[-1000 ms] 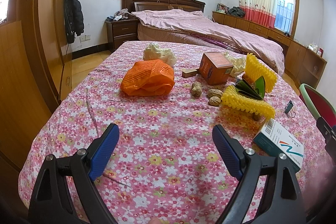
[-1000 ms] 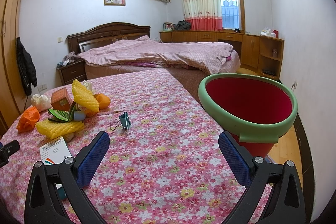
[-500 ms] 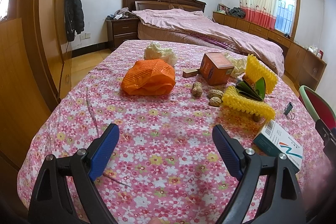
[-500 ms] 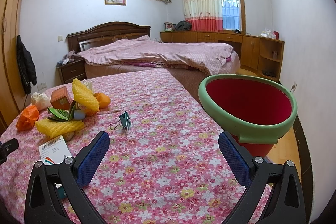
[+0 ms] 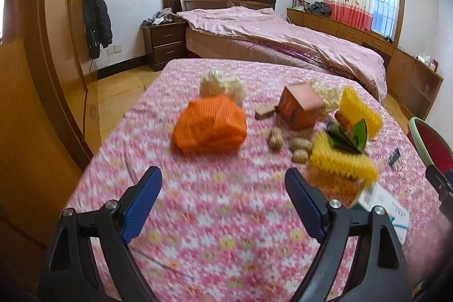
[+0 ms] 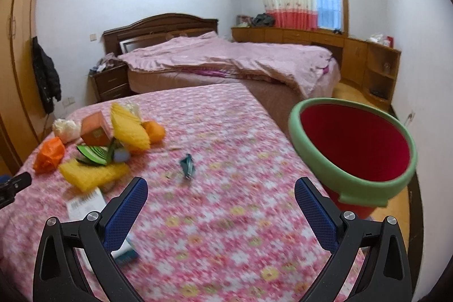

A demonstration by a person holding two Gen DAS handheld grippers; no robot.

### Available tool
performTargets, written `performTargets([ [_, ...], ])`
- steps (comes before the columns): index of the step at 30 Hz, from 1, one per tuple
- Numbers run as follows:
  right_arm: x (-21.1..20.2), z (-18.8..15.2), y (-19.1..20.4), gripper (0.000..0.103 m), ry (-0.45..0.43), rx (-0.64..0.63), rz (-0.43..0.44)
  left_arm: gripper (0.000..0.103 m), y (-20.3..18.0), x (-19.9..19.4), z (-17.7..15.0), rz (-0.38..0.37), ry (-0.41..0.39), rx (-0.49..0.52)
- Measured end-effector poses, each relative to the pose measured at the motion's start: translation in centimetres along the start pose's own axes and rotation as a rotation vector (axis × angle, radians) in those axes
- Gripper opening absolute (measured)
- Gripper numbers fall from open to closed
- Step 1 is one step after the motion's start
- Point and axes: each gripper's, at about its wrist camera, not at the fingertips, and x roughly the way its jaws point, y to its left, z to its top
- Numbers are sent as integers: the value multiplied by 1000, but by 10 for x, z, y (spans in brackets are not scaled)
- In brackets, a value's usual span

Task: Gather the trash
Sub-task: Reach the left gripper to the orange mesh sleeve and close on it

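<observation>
Trash lies on a table under a pink flowered cloth (image 5: 215,205): an orange net bag (image 5: 209,126), a white crumpled wad (image 5: 220,85), an orange box (image 5: 301,105), walnuts (image 5: 300,145), yellow foam nets (image 5: 339,163) and a green wrapper (image 5: 346,136). My left gripper (image 5: 223,201) hangs open just short of the orange bag, holding nothing. A red bin with a green rim (image 6: 354,152) stands off the table's right side. My right gripper (image 6: 220,212) is open and empty, left of the bin and behind a binder clip (image 6: 187,164).
A white and teal carton (image 5: 388,205) lies at the near right, partly behind the left gripper's finger. A bed (image 6: 226,61), a nightstand (image 5: 165,43) and a wardrobe (image 5: 34,75) surround the table. Wooden floor shows on both sides.
Both grippers have moved forward over the table, blurring the cloth. The orange bag and the bin look closer. Both stay open.
</observation>
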Motion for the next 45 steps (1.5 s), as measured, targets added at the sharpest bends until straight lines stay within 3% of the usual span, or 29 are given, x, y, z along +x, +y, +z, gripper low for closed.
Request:
performTargets([
  [5, 22, 20, 8, 103, 75, -5, 38, 88, -4, 16, 25, 17, 31, 27],
  [14, 53, 30, 29, 101, 172, -80, 52, 86, 8, 77, 53, -3, 169, -14],
  [19, 74, 30, 23, 84, 238, -47, 52, 81, 19, 97, 54, -11, 214, -51],
  [26, 89, 25, 17, 56, 304, -17, 76, 65, 28, 114, 51, -14, 240, -92],
  [34, 89, 23, 15, 51, 318, 24, 89, 60, 26, 114, 49, 10, 225, -54],
  [37, 89, 23, 17, 50, 321, 13, 79, 50, 25, 113, 48, 15, 218, -52],
  [42, 83, 20, 16, 29, 325, 20, 84, 23, 30, 105, 49, -17, 217, -69],
  [45, 75, 17, 19, 24, 320, -1, 85, 18, 32, 92, 49, -64, 195, -82],
])
